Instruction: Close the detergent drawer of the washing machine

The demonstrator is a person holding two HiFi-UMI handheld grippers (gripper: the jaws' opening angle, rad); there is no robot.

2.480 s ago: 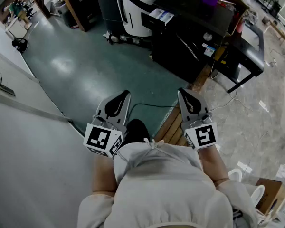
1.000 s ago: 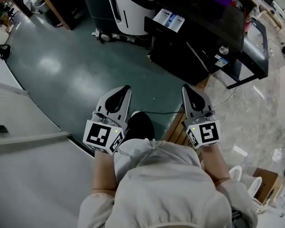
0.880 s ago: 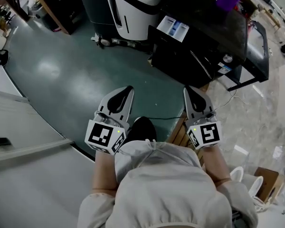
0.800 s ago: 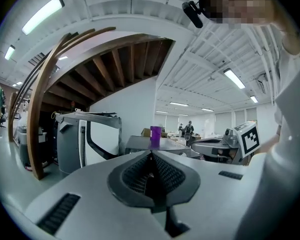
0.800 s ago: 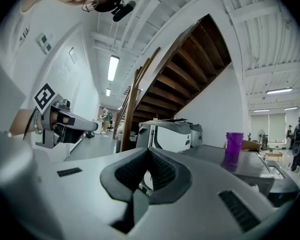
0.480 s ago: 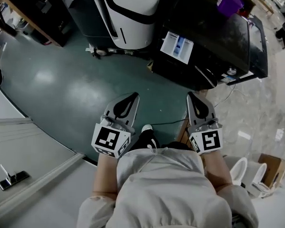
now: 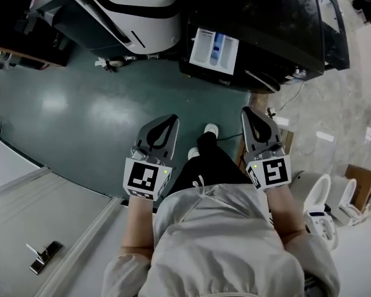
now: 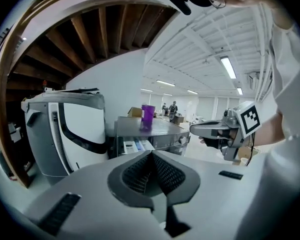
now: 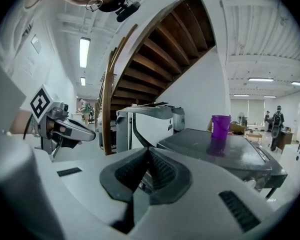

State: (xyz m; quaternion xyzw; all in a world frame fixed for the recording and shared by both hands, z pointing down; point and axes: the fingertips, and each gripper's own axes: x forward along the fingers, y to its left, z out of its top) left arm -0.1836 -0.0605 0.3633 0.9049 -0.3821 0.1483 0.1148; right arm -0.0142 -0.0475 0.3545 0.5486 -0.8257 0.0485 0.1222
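Note:
The dark washing machine (image 7: 278,23) stands ahead of me, its white detergent drawer (image 7: 214,48) pulled out toward me with a blue part inside. Both grippers hang well short of it, over the green floor. My left gripper (image 7: 171,120) is shut with nothing in it, and my right gripper (image 7: 247,112) is shut and empty too. In the left gripper view the jaws (image 8: 151,154) meet, with the open drawer (image 8: 134,145) far beyond them. The right gripper view shows its jaws (image 9: 147,152) closed in front of the machine's top (image 9: 225,151).
A purple cup (image 9: 220,125) stands on the machine's top. A white-and-black appliance (image 7: 130,8) sits left of the washing machine. A wooden stair (image 9: 155,49) rises overhead. White fixtures (image 7: 324,203) lie on the floor at right, and a grey panel (image 7: 43,228) at lower left.
I have walked closer to the washing machine, so it and the open drawer sit nearer and more square ahead. Both grippers stay shut and side by side.

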